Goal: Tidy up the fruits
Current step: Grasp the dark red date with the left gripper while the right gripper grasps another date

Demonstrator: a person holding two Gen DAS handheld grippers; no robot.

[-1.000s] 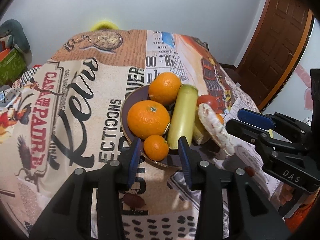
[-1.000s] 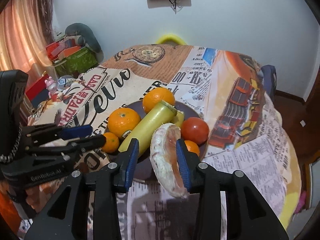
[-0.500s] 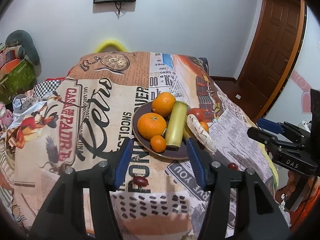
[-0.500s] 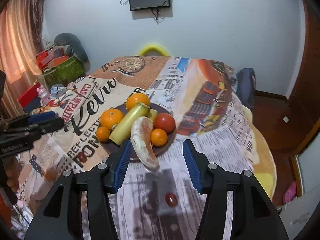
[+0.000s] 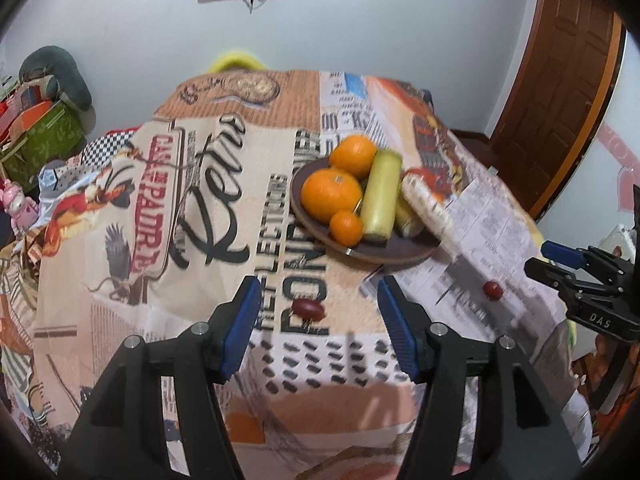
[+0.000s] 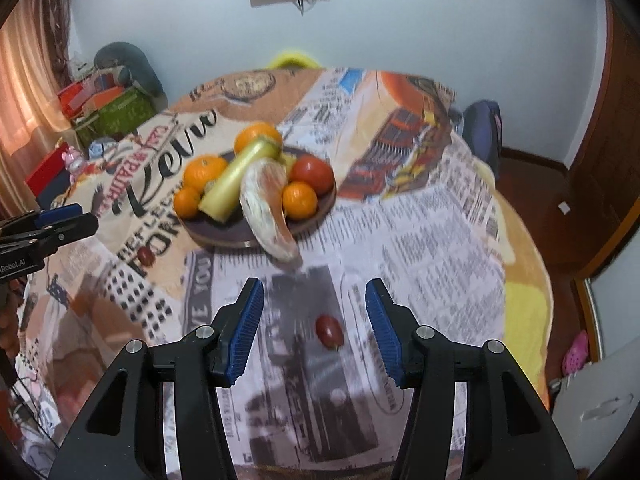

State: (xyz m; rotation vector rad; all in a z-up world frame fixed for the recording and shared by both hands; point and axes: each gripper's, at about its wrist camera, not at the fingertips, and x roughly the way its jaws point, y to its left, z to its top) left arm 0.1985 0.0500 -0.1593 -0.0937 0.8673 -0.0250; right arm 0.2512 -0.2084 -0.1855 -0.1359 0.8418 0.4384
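A dark brown plate on the printed tablecloth holds several oranges, a pale green cylinder fruit, a red tomato and a pale peeled fruit that overhangs the near rim. A small dark red fruit lies on the cloth just beyond my open, empty left gripper. Another small red fruit lies between the fingers of my open, empty right gripper; it also shows in the left wrist view.
The round table drops off at its near and right edges. Boxes and toys stand at the left, a yellow chair back behind the table, a wooden door at the right.
Both grippers have pulled back from the plate and opened wider. The right gripper let go of the peeled fruit, which now rests on the plate rim. The small red fruits came into view.
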